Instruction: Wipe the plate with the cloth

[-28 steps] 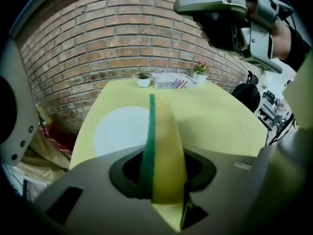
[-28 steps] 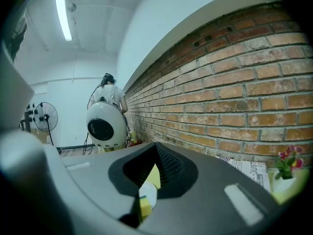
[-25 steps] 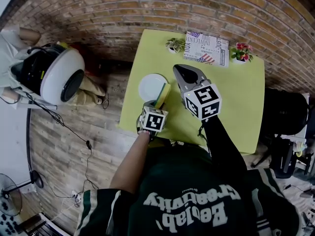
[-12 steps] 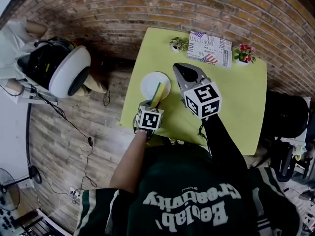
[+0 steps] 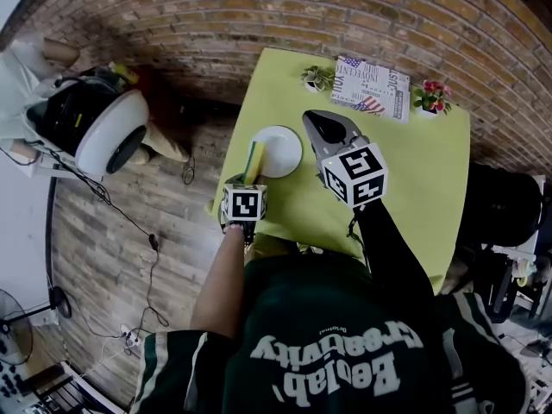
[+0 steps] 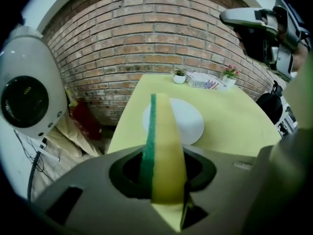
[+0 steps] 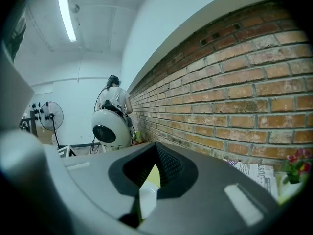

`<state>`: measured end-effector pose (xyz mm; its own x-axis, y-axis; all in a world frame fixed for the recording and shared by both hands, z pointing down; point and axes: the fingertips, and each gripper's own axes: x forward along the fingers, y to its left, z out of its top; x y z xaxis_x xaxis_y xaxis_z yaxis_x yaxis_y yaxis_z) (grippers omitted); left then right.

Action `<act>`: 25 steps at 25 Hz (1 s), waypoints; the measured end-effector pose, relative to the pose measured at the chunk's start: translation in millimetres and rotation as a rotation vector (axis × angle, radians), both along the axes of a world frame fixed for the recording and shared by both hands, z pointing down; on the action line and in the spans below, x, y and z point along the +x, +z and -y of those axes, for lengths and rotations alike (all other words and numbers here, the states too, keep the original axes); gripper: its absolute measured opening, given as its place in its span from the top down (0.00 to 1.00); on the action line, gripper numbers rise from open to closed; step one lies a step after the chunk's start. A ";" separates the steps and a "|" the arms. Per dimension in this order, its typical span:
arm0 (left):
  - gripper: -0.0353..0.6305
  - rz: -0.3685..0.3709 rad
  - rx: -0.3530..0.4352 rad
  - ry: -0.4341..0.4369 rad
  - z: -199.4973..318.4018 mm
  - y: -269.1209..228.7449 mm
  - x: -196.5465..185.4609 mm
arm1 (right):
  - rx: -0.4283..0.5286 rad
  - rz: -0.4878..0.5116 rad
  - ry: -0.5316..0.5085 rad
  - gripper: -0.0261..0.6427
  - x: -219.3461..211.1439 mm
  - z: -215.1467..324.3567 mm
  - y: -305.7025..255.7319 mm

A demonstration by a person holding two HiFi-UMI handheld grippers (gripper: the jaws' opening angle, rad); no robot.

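- The left gripper [image 6: 164,180] is clamped on a yellow sponge [image 6: 164,146] with a green scouring face. The sponge stands on edge between the jaws, its green side to the left.
- From overhead, the marker cube hides those jaws; only the sponge pokes out past it.
- The sponge's tip lies over the near left rim of the white plate [image 5: 279,151]. I cannot tell whether they touch.
- The right gripper [image 7: 146,192] has its jaws drawn together on nothing and hangs above the table [image 5: 414,171], just right of the plate.
- Through its narrow slit show slivers of yellow and white, too small to make out.
- The plate sits near the table's left edge.
- Two flower pots [image 5: 429,95] and a printed paper [image 5: 373,88] line the far edge, by the brick wall [image 5: 285,11].
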<state>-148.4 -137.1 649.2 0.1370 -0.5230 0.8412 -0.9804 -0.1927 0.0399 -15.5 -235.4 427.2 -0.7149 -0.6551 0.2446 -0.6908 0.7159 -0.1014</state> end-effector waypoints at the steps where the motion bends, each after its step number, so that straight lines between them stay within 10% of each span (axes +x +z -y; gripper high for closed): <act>1: 0.75 0.004 0.003 -0.012 0.1 -1.6 -4.3 | -0.001 0.000 -0.001 0.94 0.2 0.6 0.2; 25: 0.75 -0.008 0.045 0.115 -3.9 -15.6 47.6 | -0.008 -0.002 0.002 0.94 -0.9 -7.9 5.3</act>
